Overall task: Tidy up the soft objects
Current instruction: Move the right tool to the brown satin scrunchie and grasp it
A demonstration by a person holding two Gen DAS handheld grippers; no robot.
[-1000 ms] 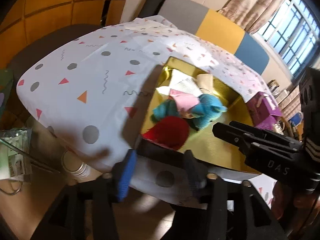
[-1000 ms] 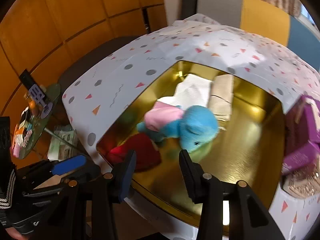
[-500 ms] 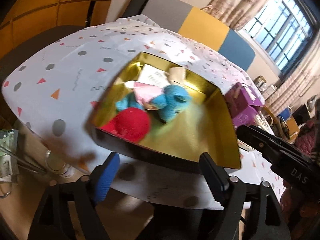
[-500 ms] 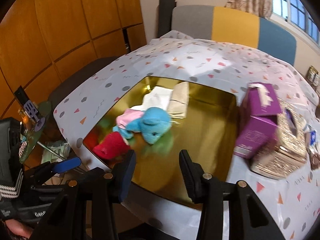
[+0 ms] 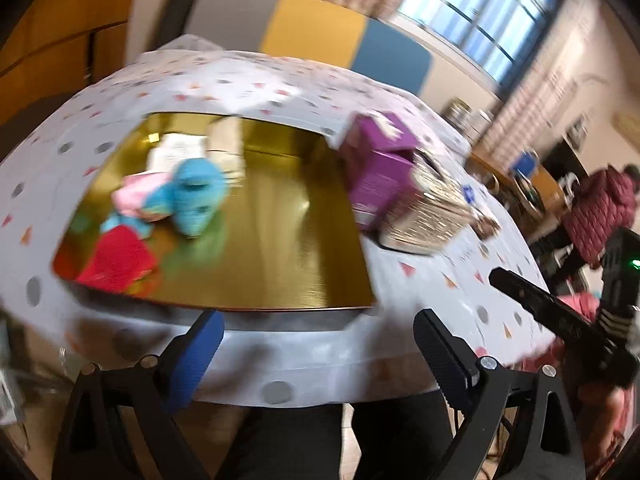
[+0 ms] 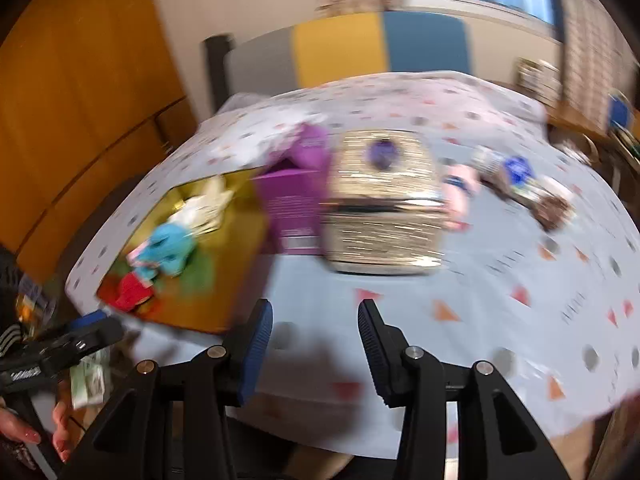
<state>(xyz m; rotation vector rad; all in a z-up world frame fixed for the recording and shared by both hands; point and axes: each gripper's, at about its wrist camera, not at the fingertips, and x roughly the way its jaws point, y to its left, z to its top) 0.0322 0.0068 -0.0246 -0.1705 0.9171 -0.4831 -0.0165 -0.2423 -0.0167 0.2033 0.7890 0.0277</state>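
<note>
Both views have swung right from the gold tray toward unsorted toys. Left gripper is opening, empty; right gripper stands partly apart, empty. Slow down before picking one toy.

The right gripper hangs over the near edge of a table covered by a pale cloth printed with dots and triangles; its jaws stand partly apart with nothing between them. At left sits a gold tray holding a blue plush toy, a red soft item and white and beige folded pieces behind them. Just beside the tray's right side stands a purple box, and touching that a glittery gold box. The left gripper shows at the lower left. Everything is motion-blurred.
</note>
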